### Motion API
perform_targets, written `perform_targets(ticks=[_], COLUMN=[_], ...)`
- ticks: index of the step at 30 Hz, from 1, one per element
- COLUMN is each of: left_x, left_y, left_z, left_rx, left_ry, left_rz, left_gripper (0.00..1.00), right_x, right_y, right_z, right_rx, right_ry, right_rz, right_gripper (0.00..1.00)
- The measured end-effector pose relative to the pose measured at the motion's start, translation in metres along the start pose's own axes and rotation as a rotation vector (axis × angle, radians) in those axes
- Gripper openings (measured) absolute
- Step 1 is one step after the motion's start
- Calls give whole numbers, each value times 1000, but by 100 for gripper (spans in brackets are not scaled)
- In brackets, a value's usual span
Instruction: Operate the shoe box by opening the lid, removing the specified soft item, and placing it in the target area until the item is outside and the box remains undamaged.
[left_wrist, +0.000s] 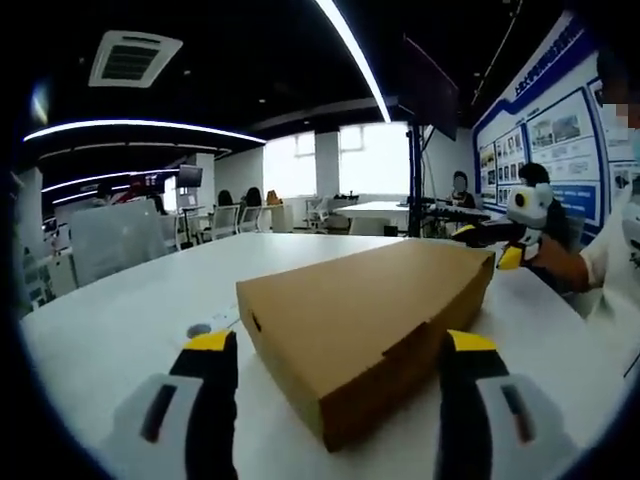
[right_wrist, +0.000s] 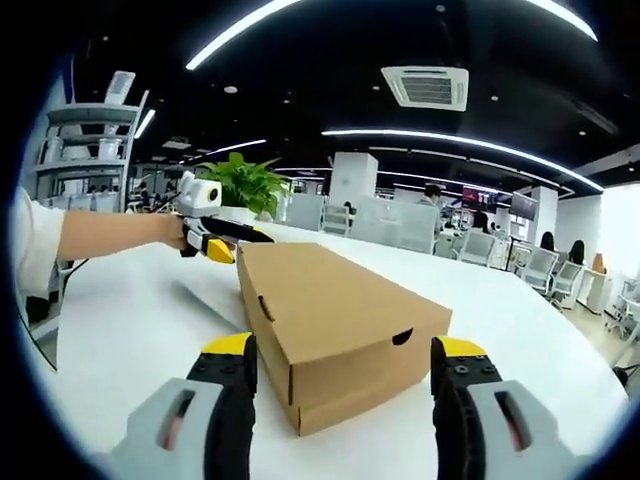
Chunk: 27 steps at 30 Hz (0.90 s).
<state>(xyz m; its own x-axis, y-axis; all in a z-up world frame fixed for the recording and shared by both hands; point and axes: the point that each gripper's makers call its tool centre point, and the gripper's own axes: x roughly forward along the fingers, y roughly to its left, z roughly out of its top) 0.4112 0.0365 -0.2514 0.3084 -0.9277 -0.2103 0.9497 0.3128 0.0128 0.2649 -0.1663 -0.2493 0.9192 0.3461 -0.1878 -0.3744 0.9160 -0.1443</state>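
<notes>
At the bottom of the left gripper view, the left gripper (left_wrist: 340, 375) has its jaws spread wide to either side of the near corner of the box (left_wrist: 365, 320), not touching it as far as can be seen. The right gripper (right_wrist: 345, 385) at the bottom of the right gripper view is likewise spread, straddling the opposite end of the box. The box sits mid-frame on the white desk (left_wrist: 110, 330), lid closed, so the soft item inside is hidden. Each gripper also shows in the other's view beyond the far end of the box: the right one at the right edge of the left gripper view, the left one at upper left of the right gripper view, held on a bare forearm. The risk, as I judge it, lies in the thin cardboard: closing the jaws across the walls rather than on the lid's edge could dent or crease the box. Lifting from one end alone could tear the hinge or drag the light box across the smooth desk. Farther back stand a plant (right_wrist: 245, 185) and office chairs.
</notes>
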Motion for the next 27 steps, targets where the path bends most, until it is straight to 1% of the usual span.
perform_targets(ticks=[2, 5, 6, 7, 8, 9, 11, 12, 14, 17, 22, 27], left_x=[0, 0, 2, 3, 3, 3, 3, 3, 3, 4, 8, 10], left_y=[0, 0, -1, -1, -1, -1, -2, -2, -3, -2, -7, -7], left_z=[0, 0, -2, -6, -6, -6, -7, -9, -10, -10, -11, -10], left_rx=[1, 3, 6, 6, 5, 0, -6, -12, -19, -33, -15, -12], left_ry=[-1, -1, 10, 26, 25, 23, 21, 22, 23, 18, 29, 30], left_rz=[-1, -3, -3, 0, -1, -3, -8, -11, -16, -12, -26, -26], left_gripper=[86, 86, 86, 86, 85, 84, 78, 76, 78, 77, 76, 77], right_x=[0, 1, 6, 14, 14, 15, 16, 19, 19, 22, 28, 30], right_y=[0, 1, 3, 3, 3, 3, 3, 0, -2, -3, -2, 0], right_z=[0, 0, -1, -5, -6, -6, -7, -10, -10, -12, -12, -11], right_rx=[-3, -4, 8, 33, 32, 30, 27, 28, 37, 57, 64, 57], right_ry=[-2, -3, 3, 23, 22, 24, 28, 38, 37, 43, 43, 37], right_rz=[-4, -3, 8, 20, 20, 22, 24, 23, 25, 28, 40, 47], right_gripper=[73, 77, 78, 78, 79, 79, 80, 80, 80, 82, 82, 83])
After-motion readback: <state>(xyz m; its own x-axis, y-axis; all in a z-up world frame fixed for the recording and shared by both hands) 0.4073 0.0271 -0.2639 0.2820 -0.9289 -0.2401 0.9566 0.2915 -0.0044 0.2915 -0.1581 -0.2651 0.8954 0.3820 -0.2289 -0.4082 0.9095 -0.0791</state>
